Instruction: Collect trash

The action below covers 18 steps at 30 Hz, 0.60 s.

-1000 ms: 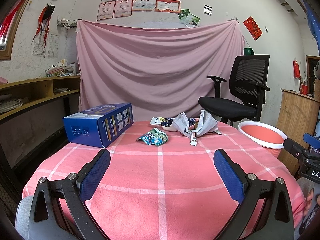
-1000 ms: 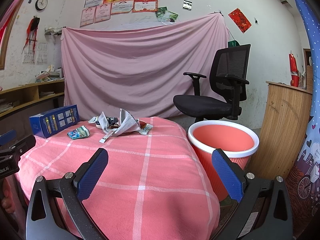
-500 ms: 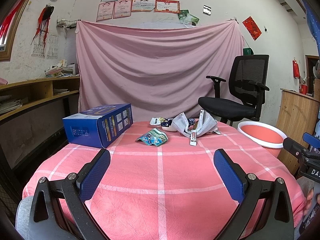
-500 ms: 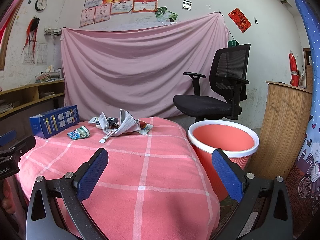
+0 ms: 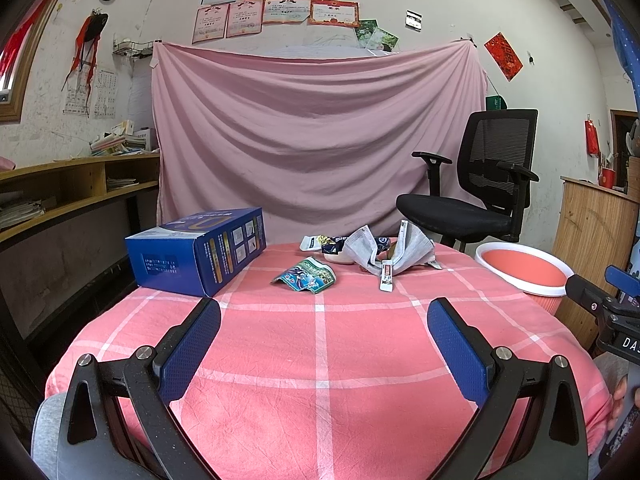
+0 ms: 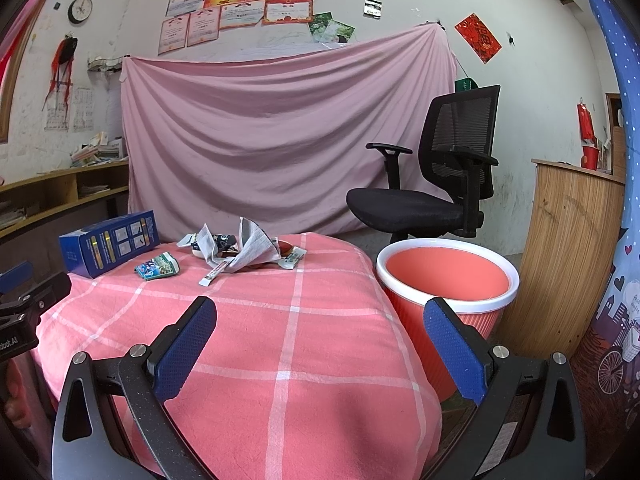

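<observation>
Trash lies at the far side of the pink checked table (image 5: 320, 360): a green-blue wrapper (image 5: 306, 279), a crumpled grey newspaper (image 5: 394, 248), a small white sachet (image 5: 386, 278) and several wrappers behind. A red bin with a white rim (image 6: 446, 276) stands right of the table; it also shows in the left wrist view (image 5: 524, 270). My left gripper (image 5: 322, 346) is open and empty over the table's near half. My right gripper (image 6: 320, 342) is open and empty over the table's right edge, near the bin. The wrapper (image 6: 157, 270) and newspaper (image 6: 252, 252) show in the right wrist view.
A blue cardboard box (image 5: 198, 254) lies at the table's far left. A black office chair (image 5: 476, 196) stands behind the bin, a wooden cabinet (image 6: 572, 256) to its right. Wooden shelves (image 5: 72, 192) run along the left wall. A pink sheet (image 5: 316, 140) hangs behind.
</observation>
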Each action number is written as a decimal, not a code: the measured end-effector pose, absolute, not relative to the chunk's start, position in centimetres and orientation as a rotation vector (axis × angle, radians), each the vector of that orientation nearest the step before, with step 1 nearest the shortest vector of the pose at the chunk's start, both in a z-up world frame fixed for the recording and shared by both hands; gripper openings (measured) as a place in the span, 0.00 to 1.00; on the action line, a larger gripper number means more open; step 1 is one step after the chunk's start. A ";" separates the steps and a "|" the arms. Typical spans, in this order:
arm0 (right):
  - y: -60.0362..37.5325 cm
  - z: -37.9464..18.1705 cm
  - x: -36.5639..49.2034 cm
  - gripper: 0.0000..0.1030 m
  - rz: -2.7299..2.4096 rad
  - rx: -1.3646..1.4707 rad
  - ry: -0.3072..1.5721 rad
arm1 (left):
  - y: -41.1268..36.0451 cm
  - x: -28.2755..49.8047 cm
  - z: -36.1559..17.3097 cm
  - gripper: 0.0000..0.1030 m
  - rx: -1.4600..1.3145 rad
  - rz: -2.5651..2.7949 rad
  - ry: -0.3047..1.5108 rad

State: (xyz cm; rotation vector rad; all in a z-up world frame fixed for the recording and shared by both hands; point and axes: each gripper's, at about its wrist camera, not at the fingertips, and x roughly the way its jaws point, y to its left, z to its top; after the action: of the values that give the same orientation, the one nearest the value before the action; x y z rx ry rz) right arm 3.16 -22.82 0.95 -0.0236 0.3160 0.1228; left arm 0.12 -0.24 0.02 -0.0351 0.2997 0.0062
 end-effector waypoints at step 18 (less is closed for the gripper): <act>-22.9 1.2 3.3 1.00 0.123 -0.016 0.303 | -0.8 -0.5 1.1 0.98 -0.035 0.009 0.296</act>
State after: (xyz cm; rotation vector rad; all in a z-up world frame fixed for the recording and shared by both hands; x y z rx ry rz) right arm 3.35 -22.87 1.18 -0.0164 0.3032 0.1234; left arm -0.45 -0.78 1.10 -0.0348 0.2964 0.0092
